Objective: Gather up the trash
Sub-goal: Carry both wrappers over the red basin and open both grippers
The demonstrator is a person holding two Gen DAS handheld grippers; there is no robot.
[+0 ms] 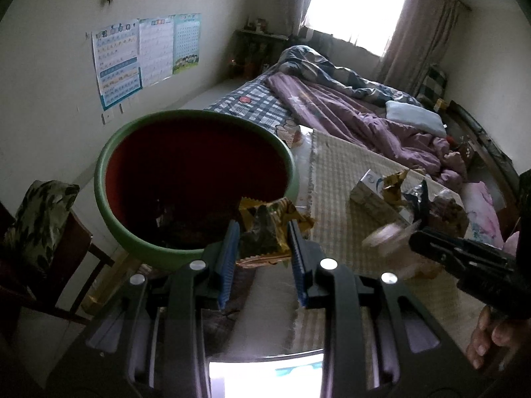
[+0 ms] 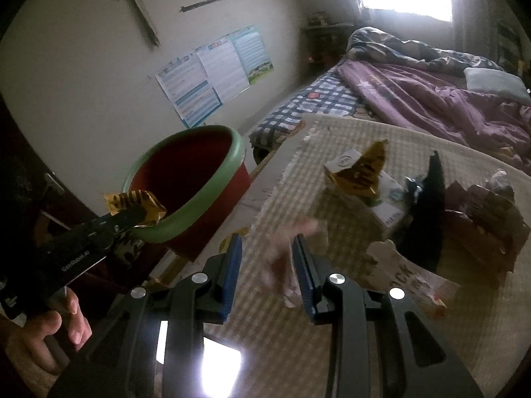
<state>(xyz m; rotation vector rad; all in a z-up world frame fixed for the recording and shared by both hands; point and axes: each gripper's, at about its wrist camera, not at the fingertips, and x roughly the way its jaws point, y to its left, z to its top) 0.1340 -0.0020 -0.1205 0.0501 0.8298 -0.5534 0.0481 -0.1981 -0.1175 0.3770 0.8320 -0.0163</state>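
Note:
My left gripper (image 1: 264,235) is shut on a crumpled gold snack wrapper (image 1: 270,224) and holds it over the near rim of the red bin with a green rim (image 1: 195,182). In the right wrist view the same wrapper (image 2: 136,204) hangs at the bin's rim (image 2: 199,195). My right gripper (image 2: 267,252) is open over the checked mat, with a blurred pinkish wrapper (image 2: 292,258) between its jaws. More trash lies on the mat: a gold wrapper (image 2: 361,172) on a white carton (image 2: 381,199), a dark wrapper (image 2: 429,212), a brown bag (image 2: 481,225).
The checked mat (image 2: 332,139) covers a table beside a bed with purple and plaid bedding (image 2: 431,99). A torn white wrapper (image 2: 405,272) lies near my right gripper. A wooden chair with a patterned cushion (image 1: 39,222) stands left of the bin. Posters (image 1: 146,53) hang on the wall.

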